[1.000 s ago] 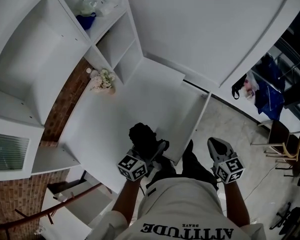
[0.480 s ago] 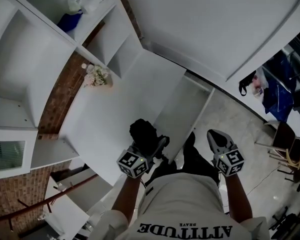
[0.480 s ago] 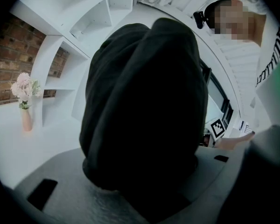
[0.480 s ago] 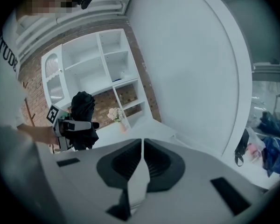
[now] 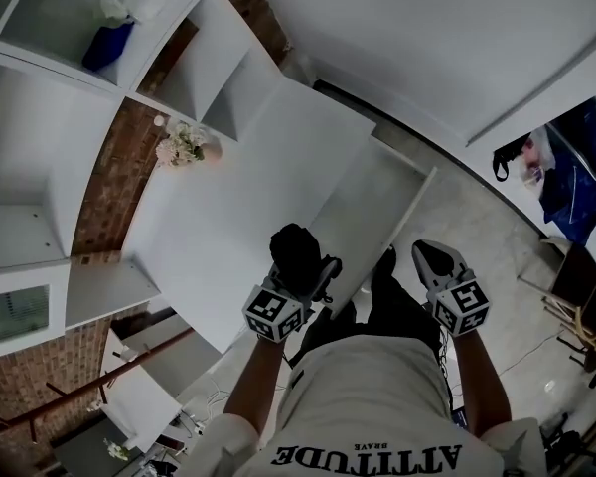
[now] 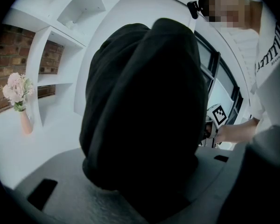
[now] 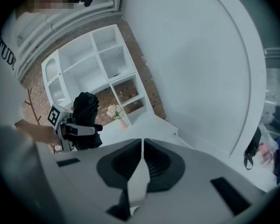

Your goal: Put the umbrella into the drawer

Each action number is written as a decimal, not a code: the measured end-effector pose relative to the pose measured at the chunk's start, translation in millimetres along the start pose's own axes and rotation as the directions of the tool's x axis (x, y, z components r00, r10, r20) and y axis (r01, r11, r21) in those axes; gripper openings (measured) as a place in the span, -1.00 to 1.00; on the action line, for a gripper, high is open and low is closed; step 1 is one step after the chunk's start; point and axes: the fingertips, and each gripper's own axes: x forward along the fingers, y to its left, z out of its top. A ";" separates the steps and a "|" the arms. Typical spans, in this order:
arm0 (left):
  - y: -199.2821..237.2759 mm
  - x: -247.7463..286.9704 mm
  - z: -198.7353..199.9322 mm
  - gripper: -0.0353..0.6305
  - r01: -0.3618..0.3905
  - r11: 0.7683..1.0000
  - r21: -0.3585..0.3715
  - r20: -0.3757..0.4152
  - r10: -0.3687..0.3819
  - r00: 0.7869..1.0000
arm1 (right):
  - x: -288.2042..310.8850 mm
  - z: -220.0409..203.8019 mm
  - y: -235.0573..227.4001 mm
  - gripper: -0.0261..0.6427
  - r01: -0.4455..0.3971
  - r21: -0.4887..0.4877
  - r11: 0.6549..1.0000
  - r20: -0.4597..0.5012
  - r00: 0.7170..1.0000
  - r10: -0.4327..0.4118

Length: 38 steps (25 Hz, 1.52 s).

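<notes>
where the left gripper (image 5: 316, 274) clamps the folded black umbrella (image 6: 140, 106), the bundle stands upright between its jaws, at the near edge of the white surface (image 5: 219, 217), beside the open drawer (image 5: 372, 212). right gripper (image 7: 141, 155) clenched, empty. flower vase (image 5: 184, 147) at the far corner.
</notes>
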 end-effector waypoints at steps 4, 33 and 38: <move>8.2 27.6 -13.5 -0.20 -0.020 1.000 -0.005 -0.050 0.020 0.999 | 18.2 -5.7 -14.2 -0.81 -0.034 -0.001 0.999 -0.034 0.999 0.034; 98.2 203.6 -189.8 -0.20 -0.164 0.986 0.030 -0.496 0.157 0.854 | 92.4 -75.8 -102.4 -0.81 -0.056 0.176 0.983 -0.154 0.985 0.083; 120.8 231.1 -214.0 -0.20 -0.211 0.976 0.052 -0.528 0.206 0.824 | 94.4 -87.9 -106.9 -0.81 -0.057 0.197 0.979 -0.166 0.982 0.090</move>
